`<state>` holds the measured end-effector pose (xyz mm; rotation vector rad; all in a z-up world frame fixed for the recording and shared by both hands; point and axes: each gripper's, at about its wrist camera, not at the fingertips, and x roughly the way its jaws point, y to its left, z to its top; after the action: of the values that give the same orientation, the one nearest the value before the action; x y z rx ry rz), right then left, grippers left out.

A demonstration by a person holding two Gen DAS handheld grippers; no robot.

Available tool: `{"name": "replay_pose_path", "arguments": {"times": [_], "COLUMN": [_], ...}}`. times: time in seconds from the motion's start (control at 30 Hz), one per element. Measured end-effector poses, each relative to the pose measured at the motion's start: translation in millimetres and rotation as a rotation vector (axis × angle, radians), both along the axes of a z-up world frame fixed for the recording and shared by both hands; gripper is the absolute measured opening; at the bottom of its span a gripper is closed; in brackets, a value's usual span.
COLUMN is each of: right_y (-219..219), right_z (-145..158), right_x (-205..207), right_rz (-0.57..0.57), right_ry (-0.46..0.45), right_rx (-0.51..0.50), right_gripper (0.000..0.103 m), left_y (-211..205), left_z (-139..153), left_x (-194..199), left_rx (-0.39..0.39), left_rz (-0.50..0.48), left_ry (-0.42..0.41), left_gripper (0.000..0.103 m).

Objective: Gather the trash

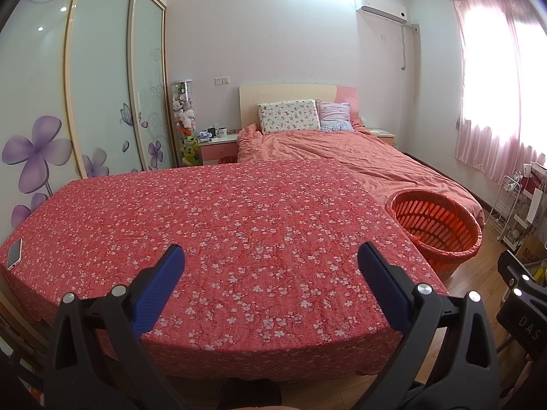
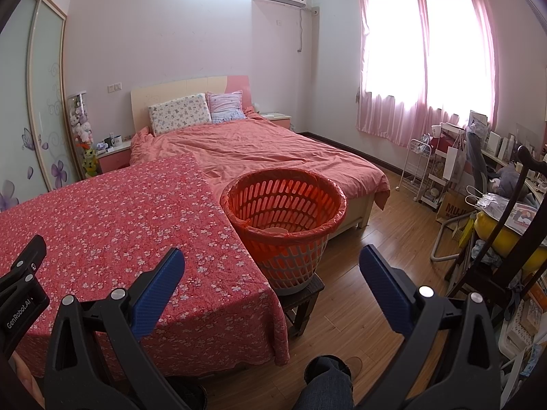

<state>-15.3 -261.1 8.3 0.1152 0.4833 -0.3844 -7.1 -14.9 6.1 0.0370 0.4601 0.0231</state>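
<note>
An orange slotted basket (image 2: 283,205) lined with a red bag stands on a small dark stool (image 2: 304,299) by the table's right corner. A pale piece (image 2: 276,230) lies at its bottom. The table (image 1: 239,222) carries a red floral cloth. My left gripper (image 1: 271,249) hangs open above the table's near edge, nothing between its blue pads. To its right, my right gripper (image 2: 272,251) is open too, held before the basket over the table corner and floor. The basket (image 1: 434,225) also shows in the left wrist view.
A white phone (image 1: 14,254) lies at the table's far left edge. Behind the table is a bed (image 2: 266,150) with a pink quilt. A wire cart (image 2: 415,167), bags and a dark chair (image 2: 506,232) crowd the right wall. A person's knee (image 2: 328,379) is below, over wooden floor (image 2: 362,239).
</note>
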Motion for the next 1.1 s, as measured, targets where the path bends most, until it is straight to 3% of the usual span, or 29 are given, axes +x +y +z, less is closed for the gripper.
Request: {"name": "replay_pose_path", "arguments": {"times": [1.1], "right_y": [0.1], "right_z": [0.6], "right_x": [0.6], "right_rz": [0.000], "right_ry": [0.003], "right_rx": [0.000], "right_gripper": [0.101], "left_y": [-1.6], "left_z": [-0.2], "left_x": [-0.7], "left_rx": [0.000], "left_rz": [-0.004], "left_ry": [-0.005], "left_gripper": [0.099]}}
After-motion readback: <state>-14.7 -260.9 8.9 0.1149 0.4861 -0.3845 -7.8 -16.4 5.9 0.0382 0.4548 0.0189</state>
